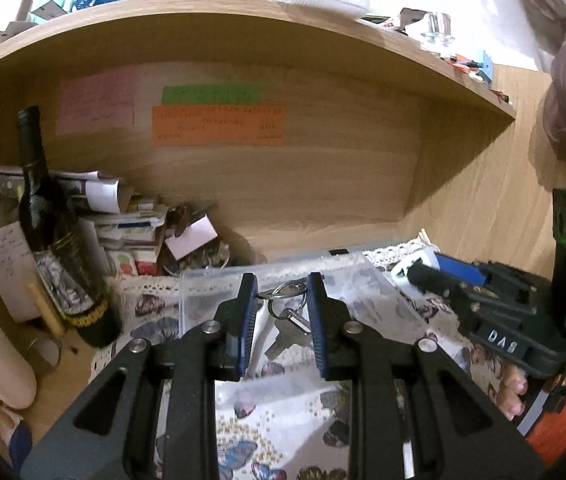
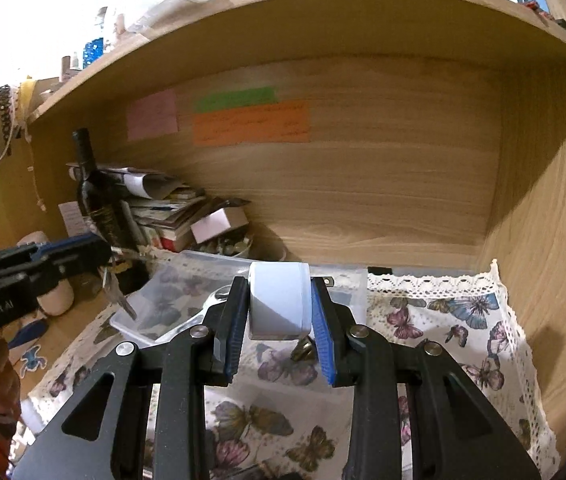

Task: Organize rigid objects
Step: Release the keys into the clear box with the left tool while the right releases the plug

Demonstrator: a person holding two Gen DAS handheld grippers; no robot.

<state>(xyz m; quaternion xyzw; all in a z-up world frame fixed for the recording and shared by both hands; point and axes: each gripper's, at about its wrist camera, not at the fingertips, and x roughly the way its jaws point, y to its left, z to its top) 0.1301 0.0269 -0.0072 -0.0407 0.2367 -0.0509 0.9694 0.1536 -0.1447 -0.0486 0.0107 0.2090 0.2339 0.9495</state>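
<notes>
My left gripper is shut on the ring of a bunch of keys; the keys hang down over the edge of a clear plastic tray. In the right wrist view the left gripper holds the keys above the tray's left edge. My right gripper is shut on a white rectangular charger block, held above the tray's right part. It also shows in the left wrist view.
A dark wine bottle stands at the left beside a pile of papers and boxes. A butterfly-print cloth with lace trim covers the shelf floor. Wooden walls close in the back and right. A small brass object lies under the charger.
</notes>
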